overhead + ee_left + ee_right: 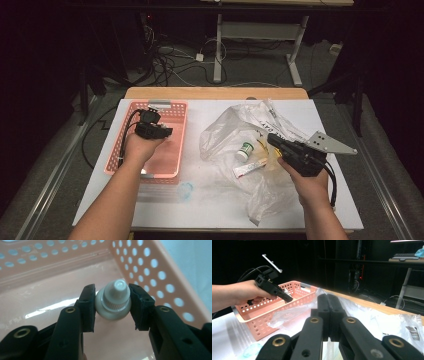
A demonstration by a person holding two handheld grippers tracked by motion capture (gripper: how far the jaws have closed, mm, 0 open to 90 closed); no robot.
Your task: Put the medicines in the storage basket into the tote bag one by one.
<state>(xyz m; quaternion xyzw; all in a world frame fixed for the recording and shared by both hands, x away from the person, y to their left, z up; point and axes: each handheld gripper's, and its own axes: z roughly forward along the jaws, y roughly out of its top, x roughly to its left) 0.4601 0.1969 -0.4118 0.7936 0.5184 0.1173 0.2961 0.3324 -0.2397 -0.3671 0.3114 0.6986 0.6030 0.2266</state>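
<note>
Over the pink perforated plastic basket (176, 131) at the left of the white table (210, 205), a small white bottle with a ribbed cap (113, 302) is clamped between the jaws of the left gripper (161, 131). Its long axis runs out ahead of the jaws, cap foremost, and it hangs just above the basket floor, so release would probably drop it inside. The right gripper (276, 140) is held with its jaws pressed together on nothing, over the crumpled clear plastic bag (235, 122). Just left of it lie a green-capped white bottle (244, 150) and a white tube (250, 168), nearer this hand than the other.
</note>
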